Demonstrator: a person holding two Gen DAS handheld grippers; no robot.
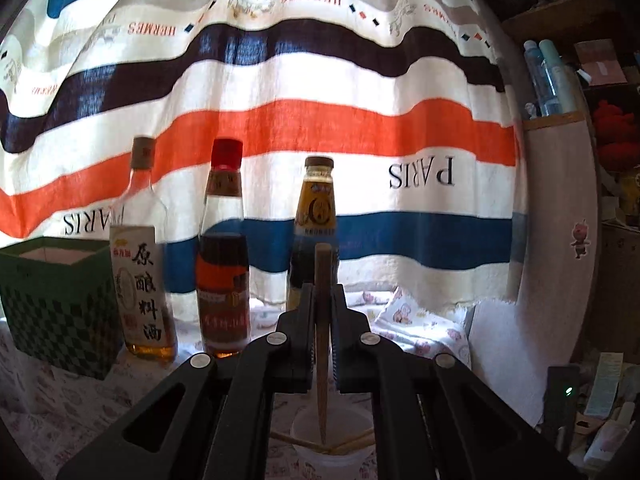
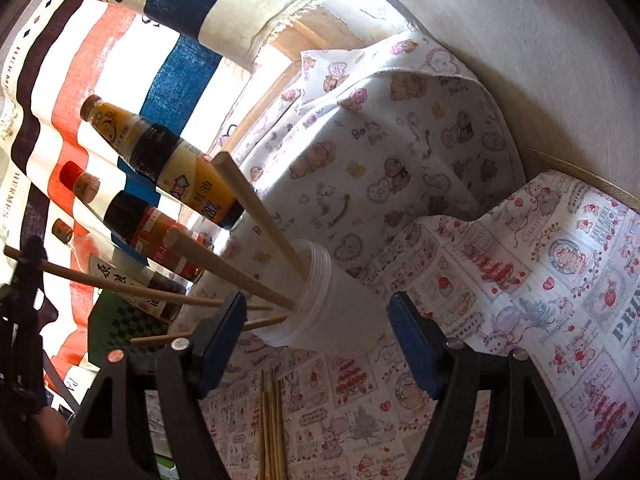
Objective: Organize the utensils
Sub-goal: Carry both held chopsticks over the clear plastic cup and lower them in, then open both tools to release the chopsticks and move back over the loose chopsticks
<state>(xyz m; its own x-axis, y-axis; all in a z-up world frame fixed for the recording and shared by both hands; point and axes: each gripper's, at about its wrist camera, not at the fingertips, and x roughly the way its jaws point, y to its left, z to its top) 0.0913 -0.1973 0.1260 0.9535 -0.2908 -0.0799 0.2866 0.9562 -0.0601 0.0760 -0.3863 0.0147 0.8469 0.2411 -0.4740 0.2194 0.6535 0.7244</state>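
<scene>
My left gripper (image 1: 322, 296) is shut on a wooden chopstick (image 1: 322, 264), held upright with its thin tip down over a translucent white cup (image 1: 332, 460). Other chopsticks lie across inside that cup. In the right wrist view the same cup (image 2: 340, 320) stands between the blue pads of my right gripper (image 2: 316, 304), which is open, with a gap at each side. Several chopsticks (image 2: 256, 208) stick out of the cup. The left gripper (image 2: 30, 256) with its chopstick (image 2: 120, 286) shows at the far left.
Three sauce bottles (image 1: 222, 264) stand in a row behind the cup, in front of a striped curtain (image 1: 320, 120). A green chequered box (image 1: 60, 304) sits left of them. Loose chopsticks (image 2: 272, 424) lie on the printed tablecloth (image 2: 560, 280) near me. A wall closes the right side.
</scene>
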